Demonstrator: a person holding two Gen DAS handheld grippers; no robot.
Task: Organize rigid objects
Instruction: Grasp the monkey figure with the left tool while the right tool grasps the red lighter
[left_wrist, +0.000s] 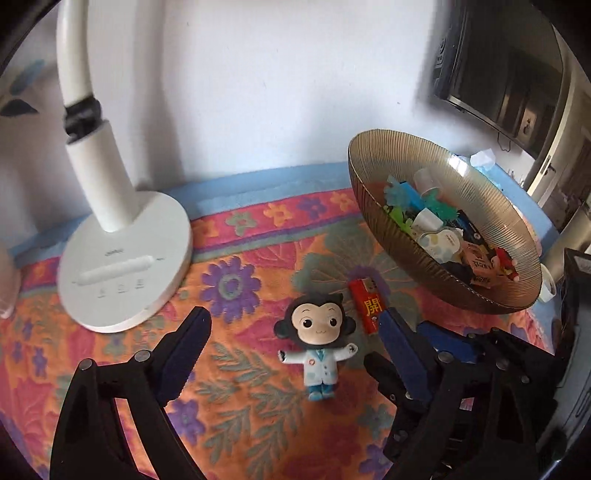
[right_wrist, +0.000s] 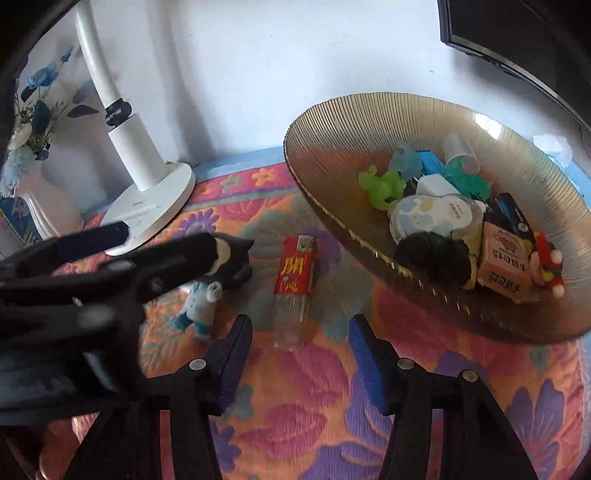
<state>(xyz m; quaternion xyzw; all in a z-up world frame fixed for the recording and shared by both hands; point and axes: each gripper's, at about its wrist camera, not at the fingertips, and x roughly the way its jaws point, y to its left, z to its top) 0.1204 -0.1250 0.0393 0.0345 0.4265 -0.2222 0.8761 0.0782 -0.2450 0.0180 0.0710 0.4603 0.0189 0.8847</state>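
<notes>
- The lighter (left_wrist: 368, 306) lay on the cloth (left_wrist: 240, 387) beside the figurine (left_wrist: 318, 341), its red label reading "開".
- Left gripper (left_wrist: 295, 332) gaped around the figurine; right gripper (right_wrist: 300, 334) stood apart, empty.
- Only the right view showed a vase (right_wrist: 48, 206).

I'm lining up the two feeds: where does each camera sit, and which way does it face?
Left wrist: on the left hand-held gripper, angled down at the monkey figurine; its own fingers show.
Right wrist: on the right hand-held gripper, angled down at the lighter; its own fingers show.
Shared: figurine, lighter, bowl, lamp; each sees the other gripper.
</notes>
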